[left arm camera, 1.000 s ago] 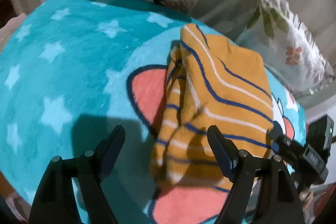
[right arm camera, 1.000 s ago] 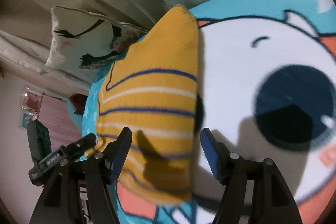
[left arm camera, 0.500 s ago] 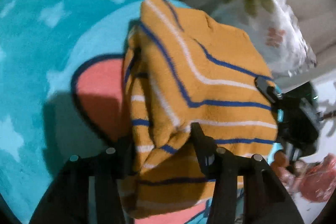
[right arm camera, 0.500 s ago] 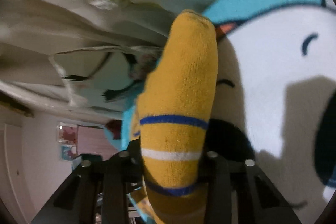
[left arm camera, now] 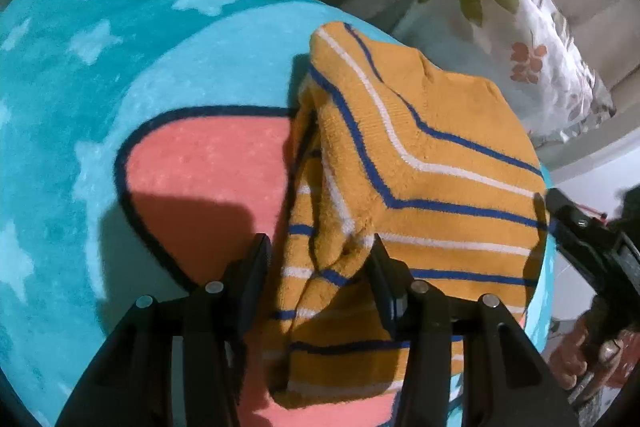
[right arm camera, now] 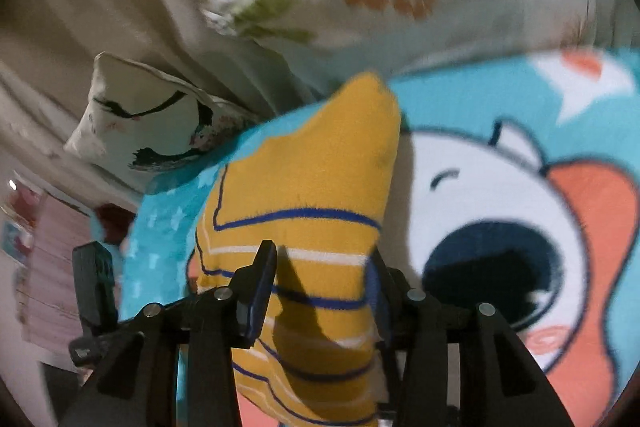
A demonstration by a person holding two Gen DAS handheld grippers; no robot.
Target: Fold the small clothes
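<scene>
Item: mustard-yellow knitted garment with blue and white stripes (left arm camera: 432, 163), soft, light, floppy. Your left tongs (left arm camera: 318, 267) and right tongs (right arm camera: 320, 277) each clench a bunched edge between them; the right's jaws have just eased wider. Grip thick folds.

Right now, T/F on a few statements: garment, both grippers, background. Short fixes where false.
1. The garment is orange-yellow with blue and white stripes. True: the striped garment shows that pattern.
2. It lies on a plain grey sheet. False: it lies on a turquoise cartoon blanket with stars.
3. Garment fabric sits between the fingers of the left gripper. True.
4. The right gripper is nowhere near the garment. False: the garment fills the gap between its fingers; its jaws have just been opening after a pinch.
5. A floral pillow lies beyond the garment. True.
6. The garment is spread out flat in one layer. False: it is bunched, with folded layers.
</scene>
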